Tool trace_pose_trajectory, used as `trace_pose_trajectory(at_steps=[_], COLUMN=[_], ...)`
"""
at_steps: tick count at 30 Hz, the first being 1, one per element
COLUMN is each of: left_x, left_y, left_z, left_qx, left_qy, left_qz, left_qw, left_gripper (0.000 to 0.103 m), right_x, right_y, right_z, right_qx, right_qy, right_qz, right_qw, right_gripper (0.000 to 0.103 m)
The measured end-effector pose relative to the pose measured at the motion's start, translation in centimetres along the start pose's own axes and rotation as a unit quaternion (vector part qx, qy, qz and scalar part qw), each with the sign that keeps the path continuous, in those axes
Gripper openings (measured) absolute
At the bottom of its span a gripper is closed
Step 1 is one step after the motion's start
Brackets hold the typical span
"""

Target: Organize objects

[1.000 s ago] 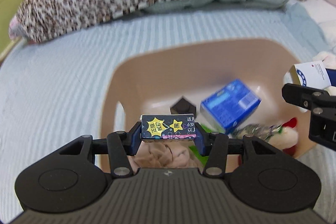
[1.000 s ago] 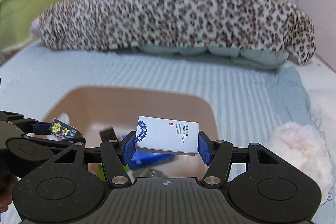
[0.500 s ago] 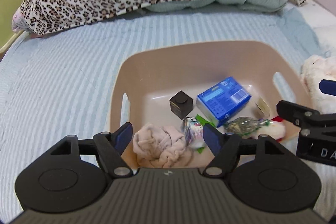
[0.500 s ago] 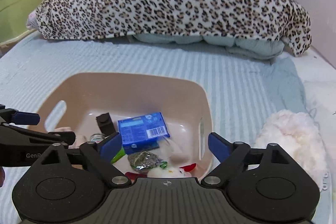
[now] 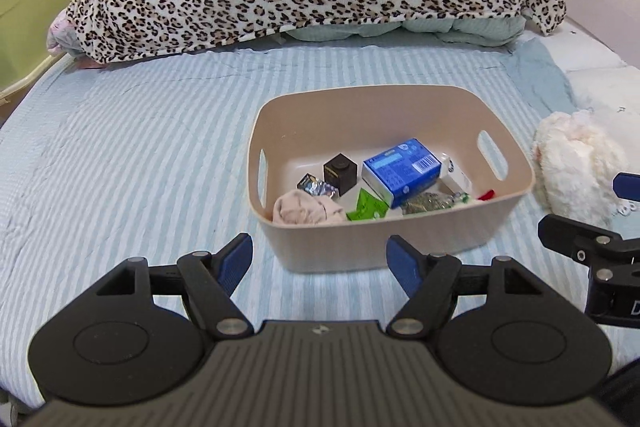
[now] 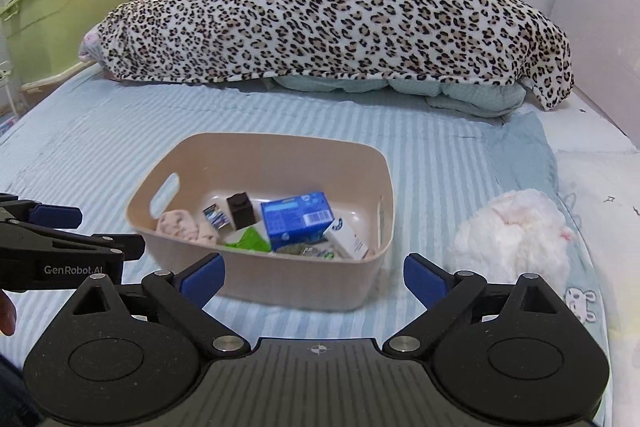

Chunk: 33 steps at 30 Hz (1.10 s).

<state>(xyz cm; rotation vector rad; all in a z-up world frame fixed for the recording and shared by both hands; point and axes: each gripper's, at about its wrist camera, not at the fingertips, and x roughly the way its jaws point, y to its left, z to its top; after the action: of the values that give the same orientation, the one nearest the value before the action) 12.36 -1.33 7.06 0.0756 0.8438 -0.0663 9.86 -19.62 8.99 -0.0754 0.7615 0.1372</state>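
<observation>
Grippers — left gripper (image 5: 320,259) and right gripper (image 6: 314,277) — spread wide, holding nothing. "GenRobot.AI" legible at 9 o'clock in right view; basket (image 6: 280,163) at 12 o'clock.

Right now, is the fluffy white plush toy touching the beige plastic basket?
Apart. The right wrist view shows striped sheet between the fluffy white plush toy and the beige plastic basket.

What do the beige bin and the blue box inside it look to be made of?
The beige bin looks like matte moulded plastic: smooth rounded walls, cut-out handles. The blue box seems to be glossy printed cardboard, given its crisp edges and barcode.
</observation>
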Motion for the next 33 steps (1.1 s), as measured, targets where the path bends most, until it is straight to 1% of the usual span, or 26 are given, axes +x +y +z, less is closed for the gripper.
trace_pose_trajectory(at_steps=[9, 11, 15, 18, 23, 28, 33], left_x=[-4.3, -5.2, -6.9, -8.1, -9.7, -11.1, -12.0], left_y=[-0.3, -0.3, -0.4, -0.4, -0.6, -0.5, -0.5], left_z=[-3.0, -3.7, -5.3, -6.4, -7.7, -8.8, -9.4], left_qx=[0.017, 0.016, 0.011, 0.01, 0.014, 0.009, 0.013], left_qy=[-0.014, -0.016, -0.012, -0.014, -0.014, -0.011, -0.01], left_qz=[0.001, 0.001, -0.014, -0.014, -0.017, -0.024, -0.023], left_qw=[0.9998, 0.9997, 0.9998, 0.9998, 0.9997, 0.9996, 0.9996], left_gripper=[0.075, 0.075, 0.075, 0.075, 0.075, 0.075, 0.075], right_x=[-3.9, -4.5, -5.8, -6.7, -8.3, -9.6, -10.6], right_y=[0.2, 0.4, 0.6, 0.9, 1.1, 1.1, 1.0], right_z=[-2.7, -3.3, -4.7, -5.6, -6.7, -7.5, -8.2], right_qx=[0.021, 0.02, 0.024, 0.027, 0.028, 0.033, 0.035], right_qy=[0.007, 0.007, 0.013, 0.017, 0.016, 0.016, 0.017], right_qz=[0.016, 0.017, 0.024, 0.029, 0.034, 0.044, 0.048], right_qw=[1.0, 1.0, 0.999, 0.999, 0.999, 0.998, 0.998], right_gripper=[0.099, 0.099, 0.099, 0.099, 0.099, 0.099, 0.099])
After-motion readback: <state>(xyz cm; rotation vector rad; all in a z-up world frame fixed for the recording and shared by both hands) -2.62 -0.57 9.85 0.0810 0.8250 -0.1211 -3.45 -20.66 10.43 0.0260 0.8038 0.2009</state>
